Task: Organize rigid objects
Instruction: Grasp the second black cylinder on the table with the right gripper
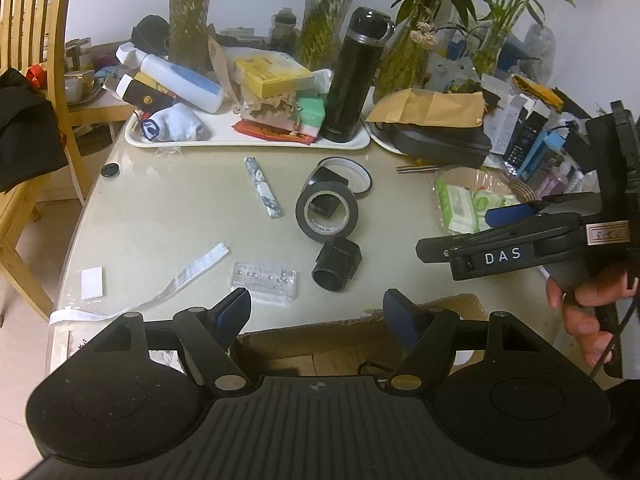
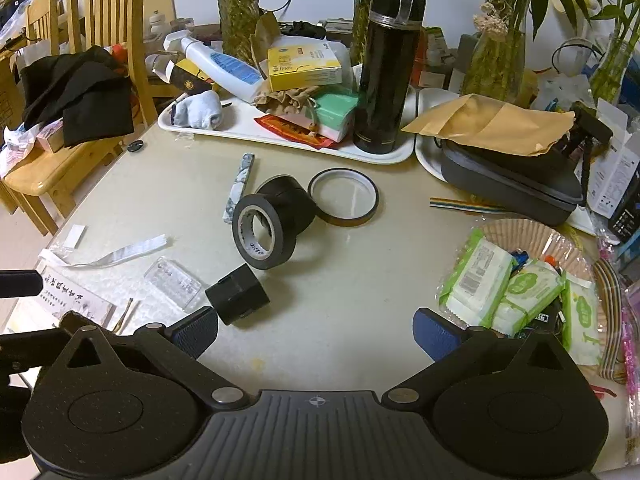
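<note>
At the centre of both frames, loose on the beige tabletop (image 2: 360, 280), lie a black tape roll (image 2: 264, 232), a short black plastic tube (image 2: 237, 298) and a clear case (image 1: 265, 280); we judge nothing sorted yet. Our left claw (image 1: 316, 312) and right claw (image 2: 316, 334) gape empty.

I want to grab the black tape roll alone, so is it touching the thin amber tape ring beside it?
Cannot tell. In the right wrist view a second black roll sits between the black tape roll and the amber tape ring; the left wrist view overlaps them.
</note>
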Tool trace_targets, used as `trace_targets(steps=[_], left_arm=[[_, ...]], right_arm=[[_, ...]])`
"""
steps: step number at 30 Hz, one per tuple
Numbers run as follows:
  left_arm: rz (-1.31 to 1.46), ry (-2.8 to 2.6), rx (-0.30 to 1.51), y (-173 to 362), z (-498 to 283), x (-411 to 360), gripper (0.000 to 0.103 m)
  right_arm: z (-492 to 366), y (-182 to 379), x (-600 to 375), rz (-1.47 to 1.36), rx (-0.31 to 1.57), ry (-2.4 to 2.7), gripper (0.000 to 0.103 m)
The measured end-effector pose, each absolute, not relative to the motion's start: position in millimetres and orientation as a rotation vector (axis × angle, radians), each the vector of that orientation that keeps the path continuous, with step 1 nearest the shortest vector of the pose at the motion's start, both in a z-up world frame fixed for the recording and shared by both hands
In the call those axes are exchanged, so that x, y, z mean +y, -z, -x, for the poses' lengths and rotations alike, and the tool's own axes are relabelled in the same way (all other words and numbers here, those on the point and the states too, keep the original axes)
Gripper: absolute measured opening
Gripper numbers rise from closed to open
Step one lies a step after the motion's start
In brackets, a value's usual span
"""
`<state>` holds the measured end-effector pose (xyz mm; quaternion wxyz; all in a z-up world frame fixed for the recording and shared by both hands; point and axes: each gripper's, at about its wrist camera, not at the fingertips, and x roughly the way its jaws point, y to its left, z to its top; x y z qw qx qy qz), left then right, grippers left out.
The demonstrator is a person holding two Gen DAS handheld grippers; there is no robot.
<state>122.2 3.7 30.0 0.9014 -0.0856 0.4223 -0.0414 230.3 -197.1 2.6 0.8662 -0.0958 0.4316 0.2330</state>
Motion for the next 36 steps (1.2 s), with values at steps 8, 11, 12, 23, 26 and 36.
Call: trace_targets(steps=[8, 11, 12, 23, 26, 36], left_arm=[[0.175, 0.076, 0.864, -35.4, -122.5, 5.5, 0.072], [0.168, 0.052, 0.869, -35.4, -122.7, 7.5, 0.073], [0.169, 0.042, 0.873, -35.5, -122.8, 8.6, 0.073], [0.178, 0.012, 0.904, -40.6, -121.6, 14.2, 0.073], [0.177, 0.023, 0.902, -42.3, -120.7, 13.2, 0.073], [0.192, 0.033, 0.897, -41.6, -122.6, 17.4, 0.073]], right_arm=[[-237.8, 1.3, -182.4, 0.24, 0.889, -0.562, 0.101], [-238.6, 4.8, -174.8, 0.26, 0.9, -0.6, 0.094], [-239.1, 6.4, -172.5, 0.266, 0.905, -0.614, 0.093], [-239.9, 26.2, -145.3, 0.395, 0.912, -0.759, 0.076], [-242.5, 32.3, -138.6, 0.419, 0.925, -0.779, 0.072], [-252.9, 36.3, -122.4, 0.456, 0.938, -0.813, 0.07]])
